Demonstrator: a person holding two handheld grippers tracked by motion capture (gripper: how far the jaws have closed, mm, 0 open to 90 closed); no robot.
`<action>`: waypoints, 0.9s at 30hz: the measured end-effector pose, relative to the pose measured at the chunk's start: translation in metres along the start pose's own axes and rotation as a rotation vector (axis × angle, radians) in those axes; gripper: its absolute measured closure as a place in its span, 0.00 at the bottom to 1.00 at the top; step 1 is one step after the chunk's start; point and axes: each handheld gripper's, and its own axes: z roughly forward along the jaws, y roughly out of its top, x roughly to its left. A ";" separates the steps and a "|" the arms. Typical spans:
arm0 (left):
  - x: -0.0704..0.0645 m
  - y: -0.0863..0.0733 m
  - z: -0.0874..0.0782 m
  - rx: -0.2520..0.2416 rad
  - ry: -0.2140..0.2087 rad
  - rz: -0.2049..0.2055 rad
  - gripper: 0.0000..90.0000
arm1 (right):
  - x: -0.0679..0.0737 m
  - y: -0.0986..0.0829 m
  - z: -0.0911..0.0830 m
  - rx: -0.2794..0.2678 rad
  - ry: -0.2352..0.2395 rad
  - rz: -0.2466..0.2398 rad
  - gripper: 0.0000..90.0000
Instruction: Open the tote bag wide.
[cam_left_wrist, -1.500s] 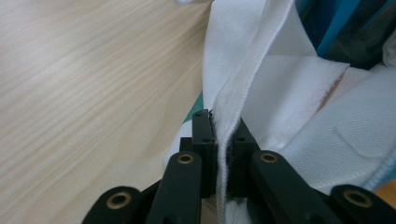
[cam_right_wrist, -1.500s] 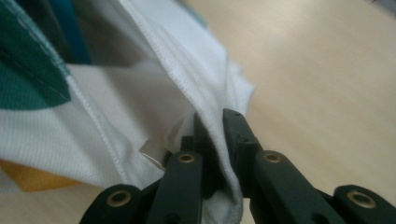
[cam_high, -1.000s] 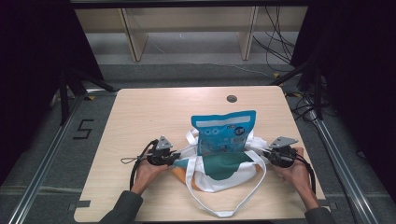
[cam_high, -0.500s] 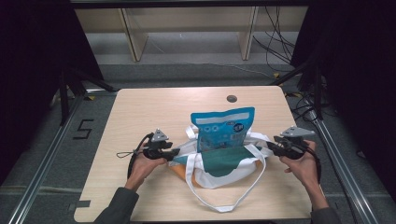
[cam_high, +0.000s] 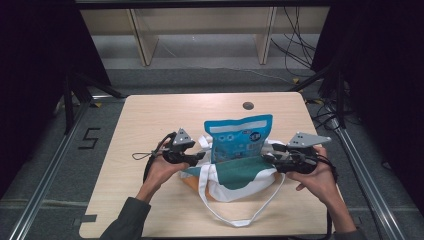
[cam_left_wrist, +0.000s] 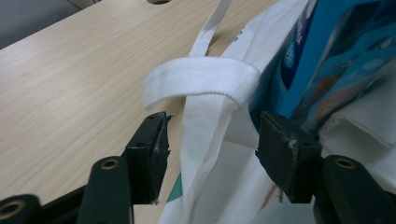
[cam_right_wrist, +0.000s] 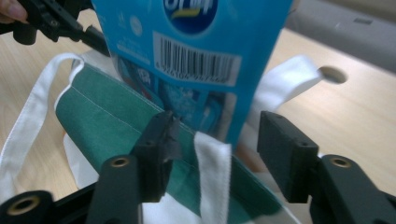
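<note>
A white tote bag (cam_high: 248, 187) with a green lining lies mid-table, and a blue snack packet (cam_high: 239, 137) stands up out of its mouth. My left gripper (cam_high: 200, 156) is at the bag's left edge. It stands open, with the white strap (cam_left_wrist: 201, 79) and the bag's edge (cam_left_wrist: 205, 154) between its jaws. My right gripper (cam_high: 267, 159) is at the bag's right edge, also open, straddling a white strap (cam_right_wrist: 212, 172) and the green rim (cam_right_wrist: 112, 116). The packet (cam_right_wrist: 196, 51) rises just behind that rim.
The wooden table (cam_high: 150, 120) has a round cable hole (cam_high: 248, 106) at the back. One long strap loop (cam_high: 240, 221) trails toward the front edge. Shelving legs and cables stand on the floor beyond the table. The other gripper (cam_right_wrist: 56, 21) appears far off in the right gripper view.
Both grippers drew slightly outward, then came back in against the bag's two sides. The blue packet stands a little taller.
</note>
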 end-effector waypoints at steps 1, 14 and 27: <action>0.001 0.001 0.003 0.003 -0.008 -0.003 0.48 | -0.001 -0.001 0.004 0.011 0.012 0.006 0.49; 0.031 0.002 0.047 -0.014 -0.042 -0.124 0.88 | 0.014 -0.020 -0.007 0.119 0.106 -0.192 0.88; 0.042 -0.012 0.085 0.113 -0.019 -0.180 0.85 | 0.028 -0.086 0.017 0.291 0.105 -0.169 0.92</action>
